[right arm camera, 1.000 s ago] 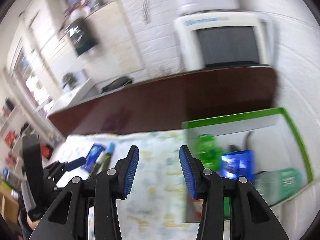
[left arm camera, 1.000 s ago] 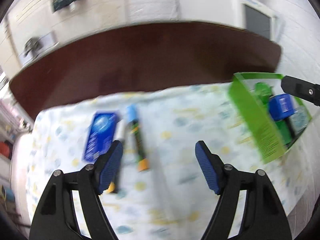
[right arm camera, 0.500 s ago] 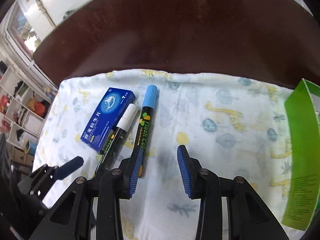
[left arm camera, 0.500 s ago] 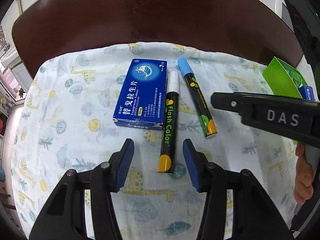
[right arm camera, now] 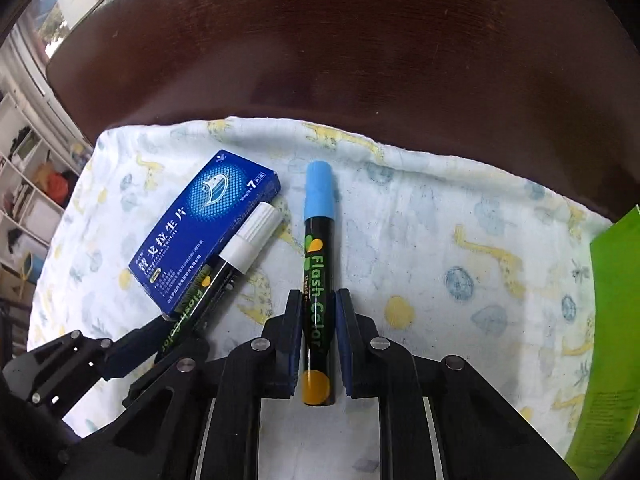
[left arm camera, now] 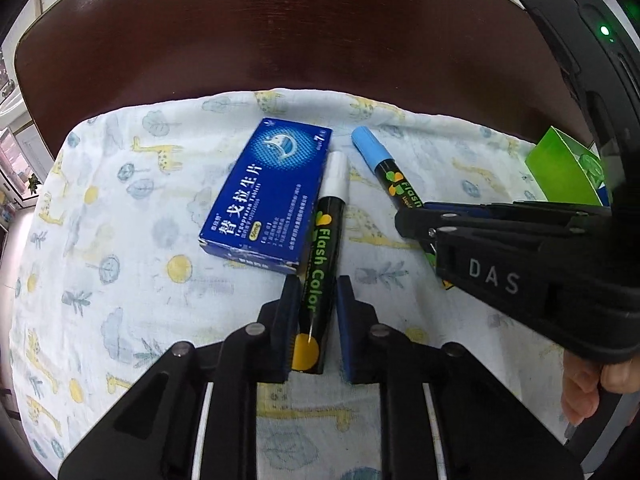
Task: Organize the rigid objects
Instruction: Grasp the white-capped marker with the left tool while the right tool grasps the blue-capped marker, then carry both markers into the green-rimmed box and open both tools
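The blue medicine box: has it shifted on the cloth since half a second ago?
No. The blue medicine box lies over the same giraffe print on the cloth, the white-capped marker beside it.

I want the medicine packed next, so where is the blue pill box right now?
The blue pill box lies flat on the giraffe-print cloth, left of centre in both wrist views, its long right edge against the white-capped marker.

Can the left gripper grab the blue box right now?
Probably not yet. The left gripper has just closed on the white-capped marker, so its fingers are full. The blue box lies close beside that marker, uncovered, so it looks easy to reach after letting go.
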Demonstrator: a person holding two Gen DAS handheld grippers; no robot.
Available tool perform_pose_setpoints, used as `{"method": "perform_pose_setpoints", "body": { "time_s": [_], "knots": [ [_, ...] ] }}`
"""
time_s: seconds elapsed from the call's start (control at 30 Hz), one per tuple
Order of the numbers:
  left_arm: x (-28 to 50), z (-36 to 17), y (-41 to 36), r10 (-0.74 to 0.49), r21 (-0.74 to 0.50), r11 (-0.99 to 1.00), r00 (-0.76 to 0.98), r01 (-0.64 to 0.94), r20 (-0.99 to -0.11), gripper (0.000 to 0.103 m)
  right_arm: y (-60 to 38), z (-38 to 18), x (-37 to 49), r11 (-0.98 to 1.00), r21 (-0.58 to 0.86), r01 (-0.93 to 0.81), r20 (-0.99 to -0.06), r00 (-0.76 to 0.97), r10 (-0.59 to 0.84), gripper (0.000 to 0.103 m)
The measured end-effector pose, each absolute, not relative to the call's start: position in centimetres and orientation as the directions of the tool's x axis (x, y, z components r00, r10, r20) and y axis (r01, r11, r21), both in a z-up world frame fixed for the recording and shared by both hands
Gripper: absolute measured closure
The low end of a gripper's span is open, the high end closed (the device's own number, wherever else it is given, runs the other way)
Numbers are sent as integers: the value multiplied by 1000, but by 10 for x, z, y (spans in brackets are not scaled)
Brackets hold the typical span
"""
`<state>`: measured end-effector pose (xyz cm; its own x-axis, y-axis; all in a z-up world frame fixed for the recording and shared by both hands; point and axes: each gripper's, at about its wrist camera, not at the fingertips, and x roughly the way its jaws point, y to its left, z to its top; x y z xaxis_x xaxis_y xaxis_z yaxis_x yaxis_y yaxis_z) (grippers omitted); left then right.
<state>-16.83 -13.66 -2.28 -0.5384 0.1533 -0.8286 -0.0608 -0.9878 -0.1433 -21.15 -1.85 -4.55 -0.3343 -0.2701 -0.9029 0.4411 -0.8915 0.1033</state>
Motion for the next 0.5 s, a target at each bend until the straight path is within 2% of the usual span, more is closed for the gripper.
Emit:
{"method": "perform_pose_setpoints", "body": {
  "time_s": [0.1, 0.27, 0.5],
  "knots": [
    [-160, -21, -131, 233, -218, -972, -516, -91, -824, 89, -3, -42, -207, -887, 166, 430, -899, -303, -315, 85],
    [-153, -10, -115, 284, -262, -958, -516, -118, -808, 89, 33, -21, -188, -876, 207, 435, -874, -320, -365, 86],
    [-151, 31, -73, 310, -244, -951, -574, -192, -758, 89, 84, 22, -177, -886, 218, 410, -823, -410, -392, 86]
  ]
}}
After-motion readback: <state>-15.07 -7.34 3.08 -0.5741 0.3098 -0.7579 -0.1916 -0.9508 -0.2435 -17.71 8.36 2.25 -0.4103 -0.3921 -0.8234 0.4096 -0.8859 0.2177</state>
